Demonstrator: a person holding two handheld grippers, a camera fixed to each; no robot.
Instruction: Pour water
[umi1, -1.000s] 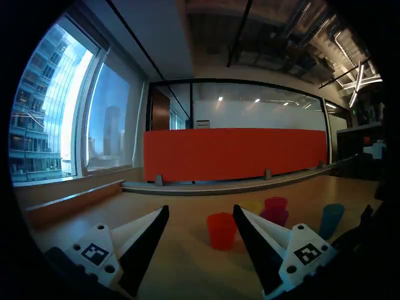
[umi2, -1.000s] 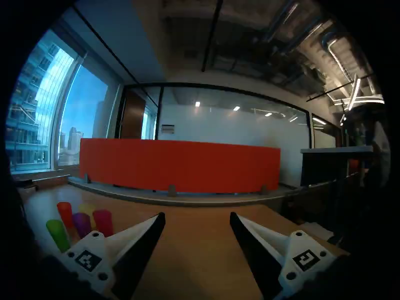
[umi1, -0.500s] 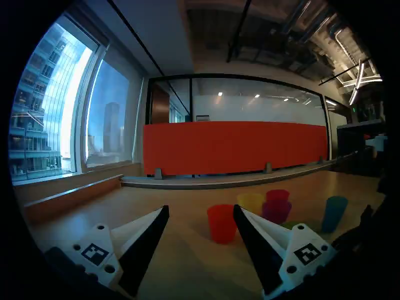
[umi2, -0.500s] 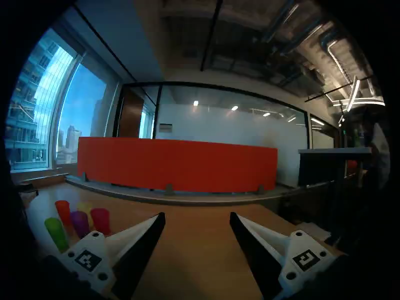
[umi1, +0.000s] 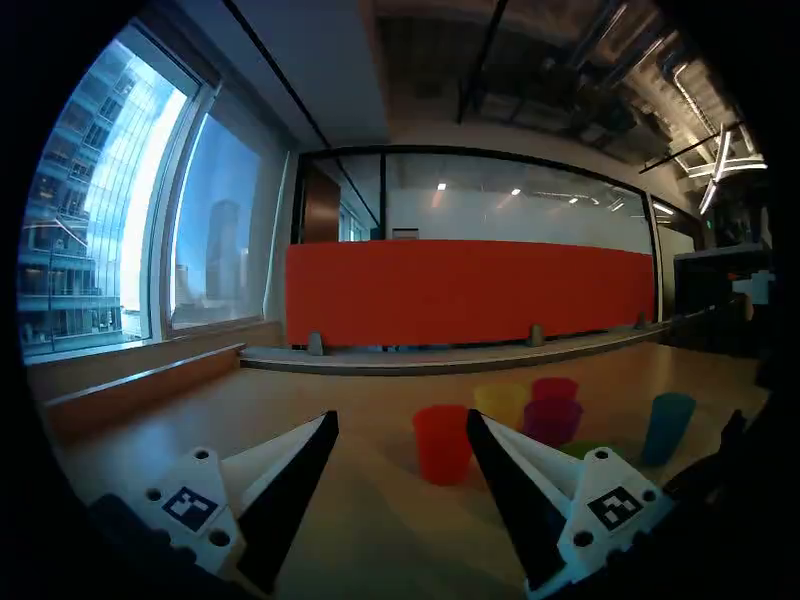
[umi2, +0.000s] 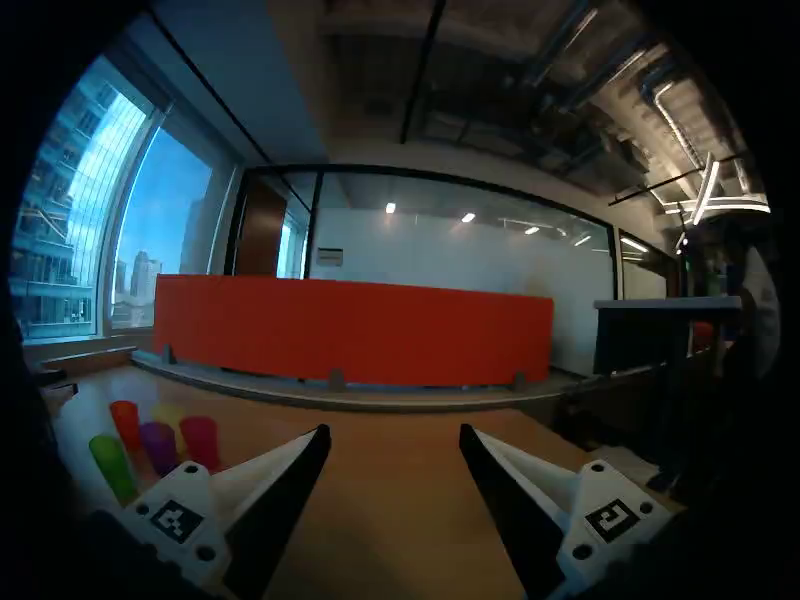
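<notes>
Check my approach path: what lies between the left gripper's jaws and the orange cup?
Bare wooden tabletop, seen in the left gripper view: nothing stands between the open left gripper and the orange cup just ahead.

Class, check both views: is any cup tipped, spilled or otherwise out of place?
Nothing stands out. The orange cup, yellow cup, purple cup and blue cup stand upright on the wooden table; no spill visible.

- Light wooden table (umi1: 370, 520), glossy top.
- Red cup (umi1: 442, 443) upright on it.
- Yellow cup (umi1: 500, 403) just behind and right of the red cup.
- Purple cup (umi1: 552, 420) and pink cup (umi1: 553, 389) farther right of the red cup.
- Blue cup (umi1: 668, 427) well right of the red cup.
- Green cup (umi2: 110, 465) near the red cup, seen in the right gripper view.
</notes>
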